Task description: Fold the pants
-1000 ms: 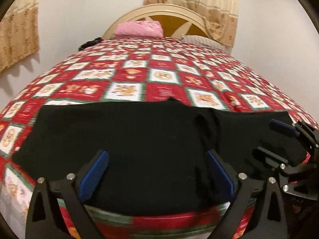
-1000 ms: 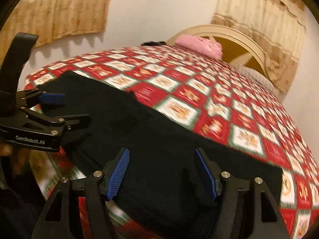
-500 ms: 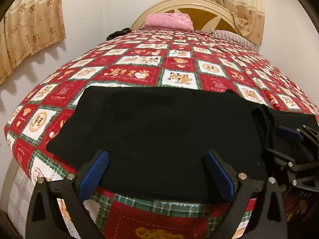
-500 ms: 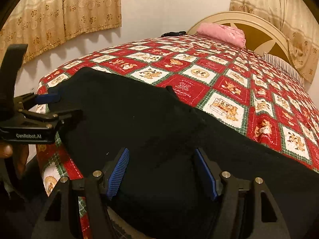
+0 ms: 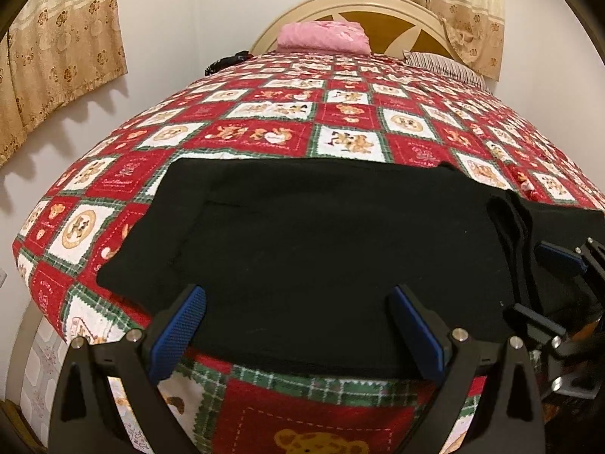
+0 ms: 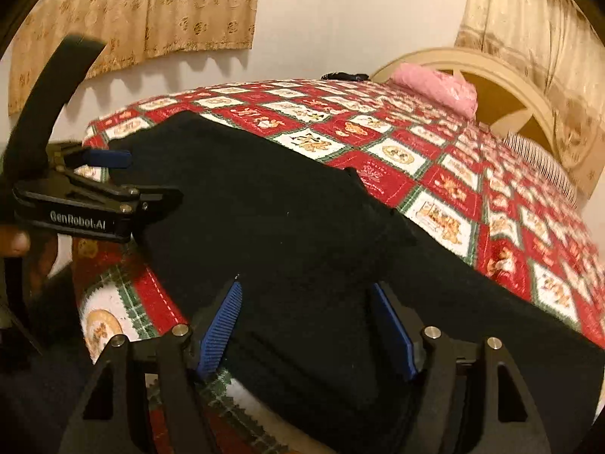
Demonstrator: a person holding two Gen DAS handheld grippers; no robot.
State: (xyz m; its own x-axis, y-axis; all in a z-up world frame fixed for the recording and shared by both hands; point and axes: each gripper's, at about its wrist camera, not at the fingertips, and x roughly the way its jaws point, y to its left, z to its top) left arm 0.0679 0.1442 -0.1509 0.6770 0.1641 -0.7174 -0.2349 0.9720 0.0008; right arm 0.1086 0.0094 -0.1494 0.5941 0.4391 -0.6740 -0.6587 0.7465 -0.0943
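Note:
Black pants (image 5: 321,234) lie flat across the near edge of the bed, also seen in the right wrist view (image 6: 272,219). My left gripper (image 5: 298,329) is open, its blue pads either side of the pants' near edge, with no cloth held. My right gripper (image 6: 306,329) is open over the near edge of the pants, further right. A bunched fold of cloth (image 5: 510,219) rises near the right gripper, which shows at the right of the left wrist view (image 5: 544,280). The left gripper shows at the left of the right wrist view (image 6: 147,176).
The bed has a red, white and green patchwork cover (image 5: 340,113). A pink pillow (image 5: 321,36) and a striped pillow (image 5: 446,66) lie by the cream headboard (image 5: 397,7). Curtains (image 5: 56,56) hang on the walls. The bed corner drops off at the left (image 5: 38,265).
Both grippers have shifted left along the bed's near edge and drawn back slightly; the pants' left end and the bed corner now show. Both stay open.

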